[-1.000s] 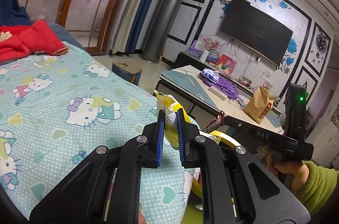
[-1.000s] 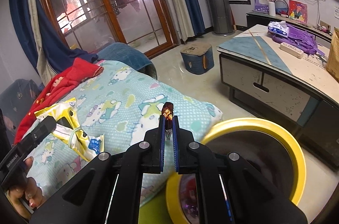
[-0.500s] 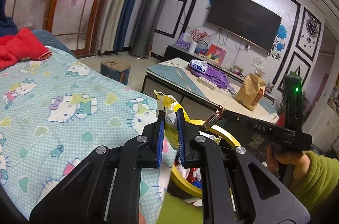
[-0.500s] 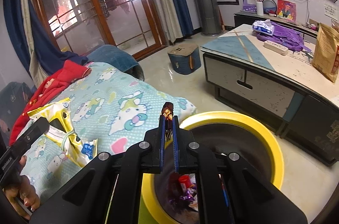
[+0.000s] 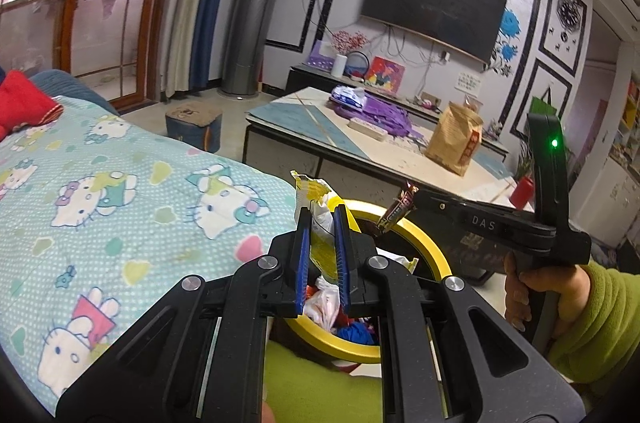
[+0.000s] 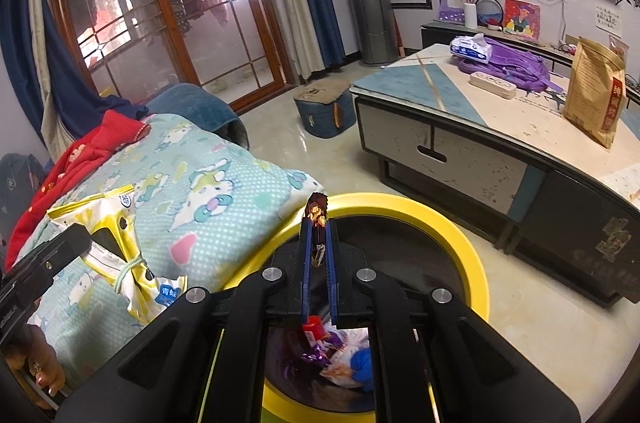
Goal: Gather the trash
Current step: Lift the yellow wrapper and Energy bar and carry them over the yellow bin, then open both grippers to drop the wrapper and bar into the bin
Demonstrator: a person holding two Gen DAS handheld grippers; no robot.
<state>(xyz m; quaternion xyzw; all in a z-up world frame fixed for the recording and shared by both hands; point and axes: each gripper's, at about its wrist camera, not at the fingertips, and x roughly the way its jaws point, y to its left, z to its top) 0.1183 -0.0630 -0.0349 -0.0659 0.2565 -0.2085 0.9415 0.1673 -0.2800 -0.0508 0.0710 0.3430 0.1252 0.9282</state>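
Two pieces of trash held, one per tool. Left gripper pinching a yellow snack bag, fingers closed on its crumpled middle, bag top sticking up above the tips. Right gripper clamped on a dark candy wrapper, only the wrapper's end showing past the blue pads. Both hanging over the yellow-rimmed trash bin, already part full of other wrappers.

Risks, as a judgement: snack bag light and wide, likely to catch the near rim or slide onto the Hello Kitty blanket just beside the bin if let go while only partly over the opening. Candy wrapper thin and possibly clinging to a pad on release, so maybe dangling rather than falling. Tools near each other above the same opening; a hasty release could knock one against the other.

Room: bin mouth broad, with free space toward its far side. Bed edge touching or just beside the bin's left rim, cannot tell which. Coffee table well apart across bare floor. Open air above, nothing overhead to hinder lifting away.
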